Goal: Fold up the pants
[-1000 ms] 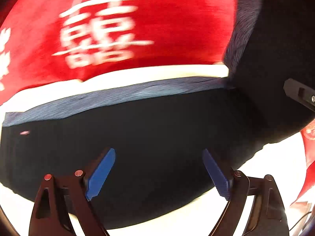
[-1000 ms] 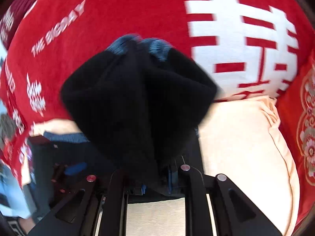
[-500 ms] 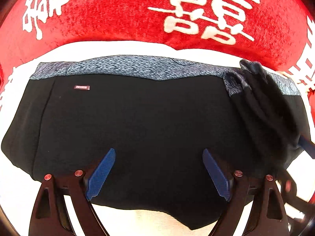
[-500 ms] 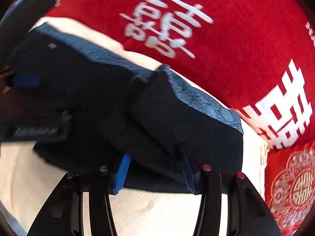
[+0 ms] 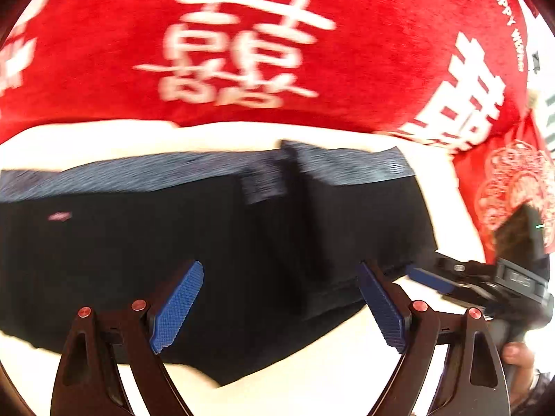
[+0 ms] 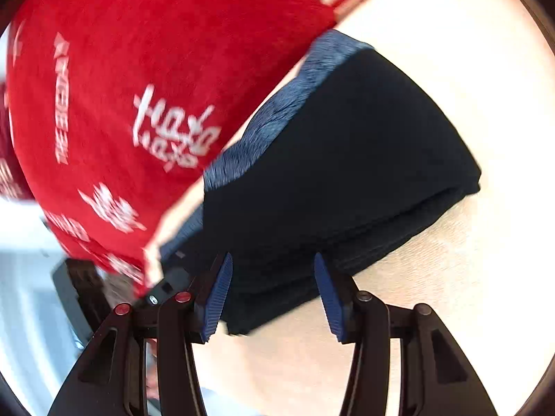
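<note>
in the left wrist view we see our left gripper (image 5: 279,306) at the bottom of the frame, released and spread wide over the black pants (image 5: 208,249), which lie folded across the middle on a cream sheet (image 5: 312,381). at lower right our right gripper (image 5: 430,279) sits released at the pants' edge, nothing pinched, with the red blanket (image 5: 104,52) filling the top.
</note>
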`<state>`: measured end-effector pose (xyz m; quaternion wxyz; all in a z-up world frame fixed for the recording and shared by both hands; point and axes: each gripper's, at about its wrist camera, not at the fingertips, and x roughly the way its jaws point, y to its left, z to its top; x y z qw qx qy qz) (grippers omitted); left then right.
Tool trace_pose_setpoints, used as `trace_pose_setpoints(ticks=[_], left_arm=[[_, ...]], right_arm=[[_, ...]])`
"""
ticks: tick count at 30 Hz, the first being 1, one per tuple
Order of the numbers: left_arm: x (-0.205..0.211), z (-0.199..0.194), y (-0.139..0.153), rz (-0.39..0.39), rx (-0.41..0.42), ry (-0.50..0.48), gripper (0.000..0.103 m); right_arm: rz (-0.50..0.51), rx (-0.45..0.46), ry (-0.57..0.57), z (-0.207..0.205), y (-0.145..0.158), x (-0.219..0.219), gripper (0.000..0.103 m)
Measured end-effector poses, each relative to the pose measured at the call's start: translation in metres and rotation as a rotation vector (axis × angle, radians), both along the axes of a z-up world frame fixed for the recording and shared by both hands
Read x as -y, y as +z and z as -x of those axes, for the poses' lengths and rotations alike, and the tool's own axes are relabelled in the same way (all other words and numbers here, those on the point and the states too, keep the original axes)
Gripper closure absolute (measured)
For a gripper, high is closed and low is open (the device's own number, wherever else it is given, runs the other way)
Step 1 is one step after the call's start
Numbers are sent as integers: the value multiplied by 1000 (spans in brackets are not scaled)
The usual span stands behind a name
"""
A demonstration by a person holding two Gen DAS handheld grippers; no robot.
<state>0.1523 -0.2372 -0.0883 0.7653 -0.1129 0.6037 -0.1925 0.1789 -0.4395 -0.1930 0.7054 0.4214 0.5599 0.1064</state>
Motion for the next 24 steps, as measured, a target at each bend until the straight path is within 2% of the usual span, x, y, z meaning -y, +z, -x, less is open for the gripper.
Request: trace_pose_setpoints(ticks=[1, 5, 8, 9, 11, 12, 15, 18, 21, 24], left_arm=[[14, -7, -1, 14, -5, -17, 12], [35, -13, -3, 8, -38, -58, 13], [47, -28, -29, 17, -108, -72, 30], [51, -28, -33, 15, -125, -78, 43], [57, -27, -43, -11, -147, -97, 55], [58, -25, -45, -22, -143, -103, 57], [59, -19, -38, -33, -117, -108, 62], [51, -8, -18, -12, -82, -108, 62], [44, 6, -6, -18, -57, -111, 62], [39, 17, -20, -86, -74, -106, 62]], right_arm=[[-45, -11, -25, 0, -5, 4, 50], [-113, -44, -69, 3, -18, 5, 50], [-174, -76, -130, 3, -32, 12, 50], [-206, -95, -162, 1, -41, 12, 50], [-267, -118, -221, 0, -55, 17, 72], [-281, -132, -232, 1, -61, 17, 97], [-266, -132, -219, 2, -59, 20, 98], [-192, -52, -105, -1, -32, 14, 98], [-149, -43, -31, 0, -17, 9, 98], [-108, -74, 13, 1, -25, -1, 98]])
